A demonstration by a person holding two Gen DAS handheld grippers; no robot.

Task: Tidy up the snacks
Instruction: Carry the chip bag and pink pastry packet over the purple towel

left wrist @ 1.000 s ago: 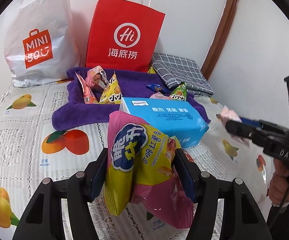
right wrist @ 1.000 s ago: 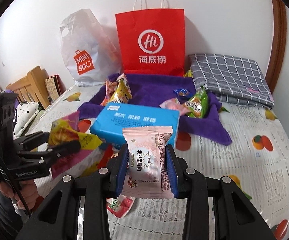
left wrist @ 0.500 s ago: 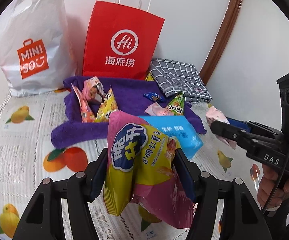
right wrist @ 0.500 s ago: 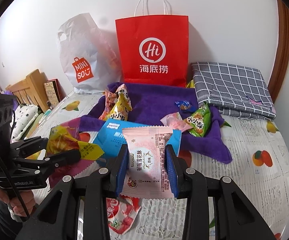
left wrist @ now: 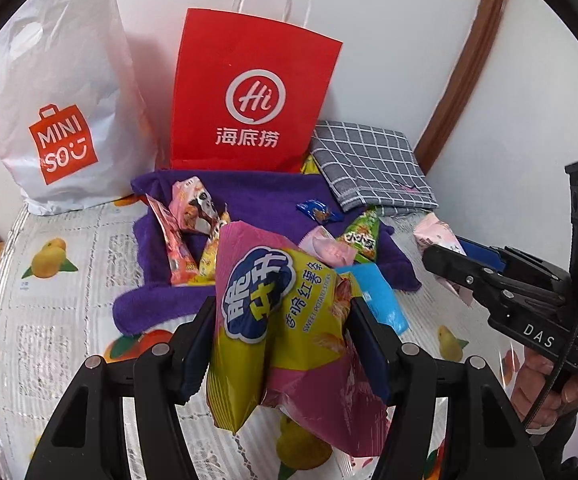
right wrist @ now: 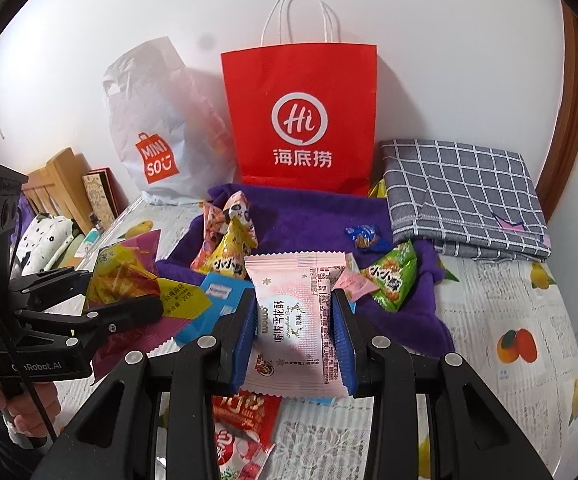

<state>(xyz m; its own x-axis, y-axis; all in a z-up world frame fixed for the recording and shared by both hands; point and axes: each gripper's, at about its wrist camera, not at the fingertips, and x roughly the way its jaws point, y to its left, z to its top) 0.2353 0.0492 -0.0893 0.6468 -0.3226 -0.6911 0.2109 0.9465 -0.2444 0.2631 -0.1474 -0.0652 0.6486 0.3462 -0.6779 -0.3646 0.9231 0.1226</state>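
Observation:
My left gripper is shut on a pink and yellow sweet potato chip bag, held above the bed. My right gripper is shut on a pink snowflake pastry packet. Each gripper shows in the other's view, the right gripper at the right edge and the left gripper at the left. Behind lies a purple towel with several snack packets: a yellow one, a green one, a small blue one. A red paper bag stands against the wall.
A white MINISO plastic bag stands left of the red bag. A folded grey checked cloth lies at the right. A blue tissue box sits under the held snacks. A red packet lies on the fruit-print sheet below my right gripper.
Both grippers have risen and pulled back with their snacks still held. The tissue box now sits lower and mostly hidden behind the held packets.

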